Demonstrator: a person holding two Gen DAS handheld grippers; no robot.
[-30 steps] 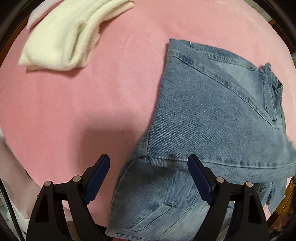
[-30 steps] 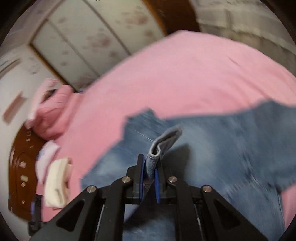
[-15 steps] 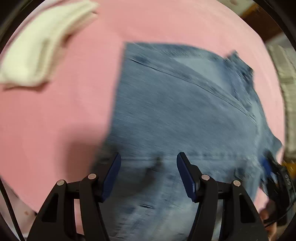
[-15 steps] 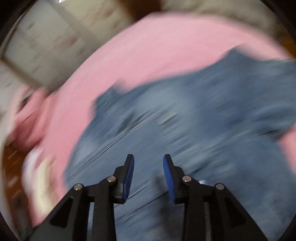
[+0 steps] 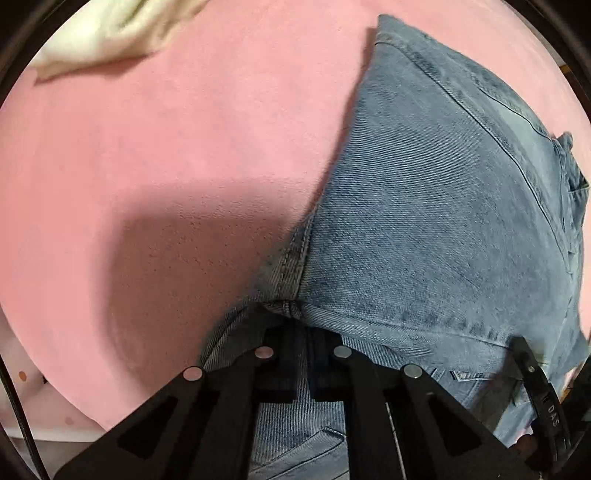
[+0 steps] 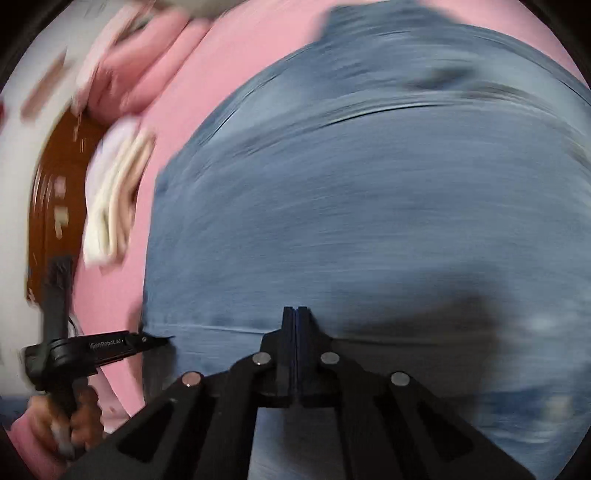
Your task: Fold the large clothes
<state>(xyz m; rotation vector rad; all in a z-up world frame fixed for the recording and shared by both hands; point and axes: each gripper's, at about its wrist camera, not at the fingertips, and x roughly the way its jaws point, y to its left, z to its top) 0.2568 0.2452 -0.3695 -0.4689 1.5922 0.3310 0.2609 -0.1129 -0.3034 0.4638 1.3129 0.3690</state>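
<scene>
Blue jeans (image 5: 436, 206) lie folded on the pink bed cover (image 5: 166, 155). They also fill the blurred right wrist view (image 6: 351, 206). My left gripper (image 5: 303, 354) is shut on the jeans' near left edge, with denim pinched between its fingers. My right gripper (image 6: 295, 332) has its fingers pressed together low over the jeans' near edge; the blur hides whether denim sits between them. The left gripper also shows in the right wrist view (image 6: 155, 339), at the jeans' left edge.
A folded cream garment (image 5: 110, 33) lies at the far left of the bed, also in the right wrist view (image 6: 114, 199). A pink pillow (image 6: 147, 62) and a brown wooden headboard (image 6: 62, 177) stand beyond it.
The right gripper let go of the jeans' cuff, opened, moved down to the jeans' near edge and shut. The left gripper closed from wide open onto the jeans' edge.
</scene>
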